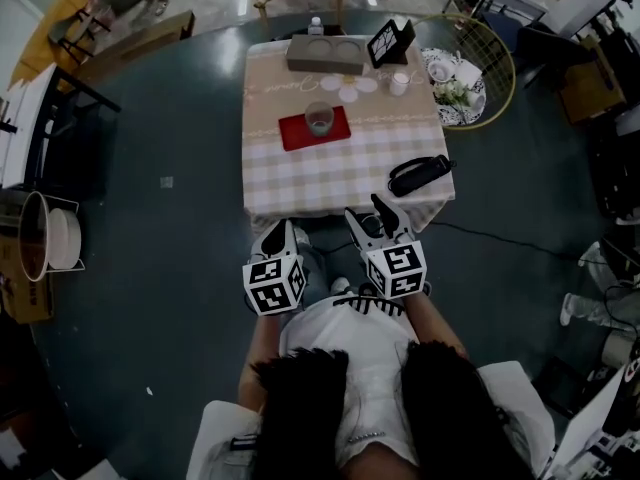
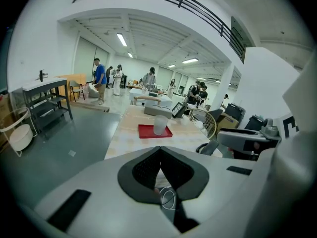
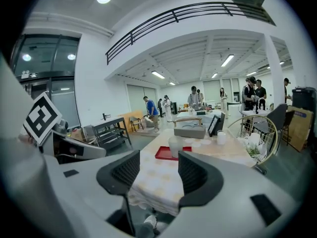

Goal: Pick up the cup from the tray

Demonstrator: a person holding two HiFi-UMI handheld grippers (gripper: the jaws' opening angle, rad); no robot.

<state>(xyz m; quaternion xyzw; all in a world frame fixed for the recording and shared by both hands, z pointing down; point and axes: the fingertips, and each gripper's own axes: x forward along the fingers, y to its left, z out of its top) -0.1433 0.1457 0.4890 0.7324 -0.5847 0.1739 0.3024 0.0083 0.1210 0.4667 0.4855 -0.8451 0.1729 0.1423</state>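
Head view: the checked desk (image 1: 400,138) carries a red tray (image 1: 296,134) near its middle, and the clear cup (image 1: 319,118) stands upright on that tray. Behind it lie a grey box (image 1: 325,55) and a black stand (image 1: 390,41); a black pouch-like item (image 1: 420,174) lies near the desk's right front corner. The left tool (image 1: 280,236) and right tool (image 1: 371,215) are held side by side at the desk's near edge, well apart from the cup.

Left gripper view: the left tool (image 2: 160,152) is clenched, its dark pads meeting at the tips with nothing held. Far ahead, the cup (image 2: 160,124) sits on the red tray (image 2: 147,132).

Right gripper view: the right tool (image 3: 158,171) is released, jaws standing apart with only the desk cloth (image 3: 158,180) seen through the gap. The cup (image 3: 175,147) stands on the red tray (image 3: 162,154), well beyond the jaws.
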